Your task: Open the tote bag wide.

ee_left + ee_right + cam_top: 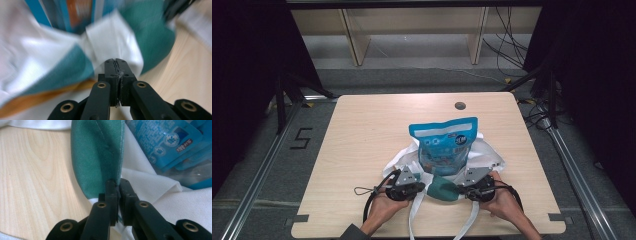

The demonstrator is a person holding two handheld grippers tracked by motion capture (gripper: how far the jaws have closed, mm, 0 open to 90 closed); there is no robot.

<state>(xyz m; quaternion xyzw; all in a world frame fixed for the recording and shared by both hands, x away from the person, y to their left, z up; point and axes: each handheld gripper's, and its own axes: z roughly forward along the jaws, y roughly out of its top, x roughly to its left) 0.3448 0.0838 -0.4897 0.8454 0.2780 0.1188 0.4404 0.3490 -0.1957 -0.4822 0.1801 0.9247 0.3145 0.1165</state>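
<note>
A white cloth bag (486, 157) with a green panel (443, 190) lies near the table's front edge. A blue snack packet (443, 145) rests in the bag's mouth, its top pointing to the far side. My left gripper (422, 188) is at the green panel's left side, and its jaws (116, 62) are shut on the bag's white cloth (112, 37), which is blurred. At the panel's right side my right gripper (460, 191) is shut (117, 183) on the green panel's stitched edge (97, 157). The packet (165, 140) lies just beyond it.
The bag's two white straps (414, 215) hang over the front edge of the wooden table (362, 135). A round cable hole (460, 105) is at the far side. Behind the table are a wooden shelf (412, 30) and loose cables (507, 45).
</note>
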